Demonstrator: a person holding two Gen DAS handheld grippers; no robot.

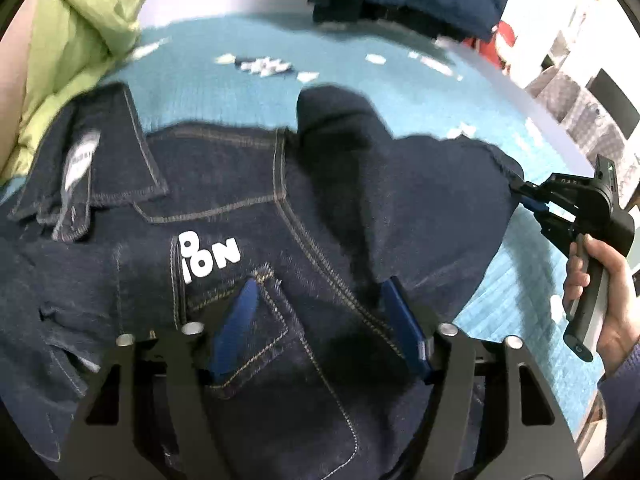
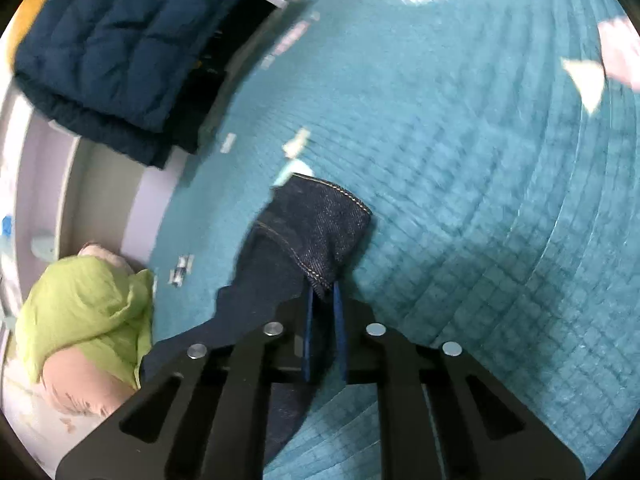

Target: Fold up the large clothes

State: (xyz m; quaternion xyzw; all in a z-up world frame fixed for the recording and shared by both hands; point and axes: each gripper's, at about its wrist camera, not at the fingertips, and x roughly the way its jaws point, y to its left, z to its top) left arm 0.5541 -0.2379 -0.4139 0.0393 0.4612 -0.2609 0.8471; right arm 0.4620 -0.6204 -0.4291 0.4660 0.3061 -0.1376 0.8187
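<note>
A dark denim jacket (image 1: 248, 208) with pale stitching and white letters lies spread on the teal quilted bed (image 1: 360, 76). My left gripper (image 1: 320, 292) is open just above its chest pocket, blue fingers (image 1: 236, 320) spread over the cloth. My right gripper (image 2: 323, 296) is shut on a sleeve cuff (image 2: 320, 220) of the jacket, holding it above the bed. In the left wrist view the right gripper (image 1: 524, 196) pinches the sleeve end at the right, in a person's hand.
A lime green garment (image 1: 76, 52) lies at the bed's left; it also shows in the right wrist view (image 2: 84, 304). A folded navy quilted jacket (image 2: 132, 36) sits at the bed's far edge. White patches mark the quilt (image 2: 480, 160).
</note>
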